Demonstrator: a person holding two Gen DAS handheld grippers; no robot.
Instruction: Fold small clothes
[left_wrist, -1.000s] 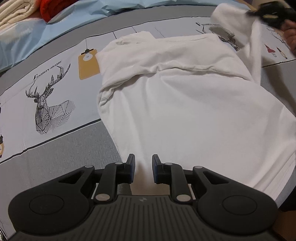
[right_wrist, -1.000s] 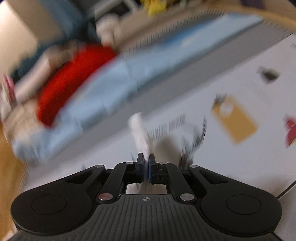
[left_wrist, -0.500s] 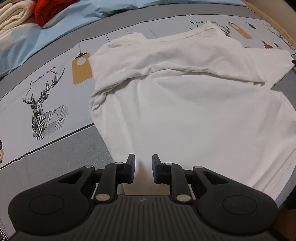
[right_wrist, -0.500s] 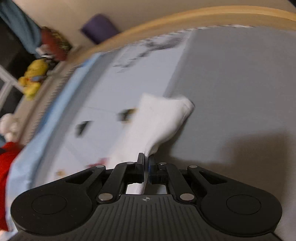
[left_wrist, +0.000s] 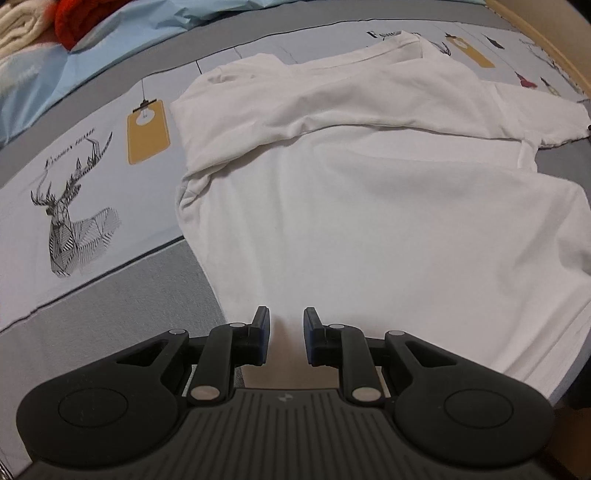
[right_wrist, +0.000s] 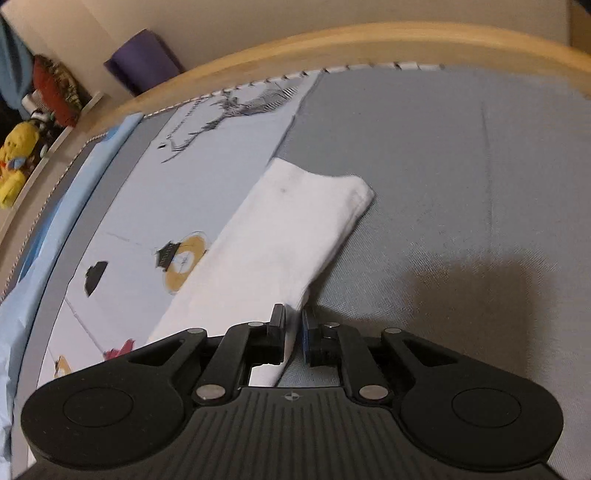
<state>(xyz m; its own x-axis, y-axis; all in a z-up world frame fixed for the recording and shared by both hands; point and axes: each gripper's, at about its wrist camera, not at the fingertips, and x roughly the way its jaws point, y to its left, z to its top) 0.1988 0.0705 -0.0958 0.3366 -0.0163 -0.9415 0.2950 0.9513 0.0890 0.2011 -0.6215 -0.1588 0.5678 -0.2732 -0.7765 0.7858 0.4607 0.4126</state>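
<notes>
Sleeve laid out flat; both claws at the shirt's edges.

Right claw (right_wrist: 293, 328): jaws nearly closed on the sleeve (right_wrist: 295, 236) edge, thin gap showing; probably pinning it straight on the bed (right_wrist: 461, 177). Left claw (left_wrist: 285, 334): jaws parted, holding nothing, poised over the near hem of the white t-shirt (left_wrist: 369, 206), which lies spread on the printed bedsheet (left_wrist: 81, 192), top part doubled over at the far side. Judgement: shirt flattened, ready for folding.
</notes>
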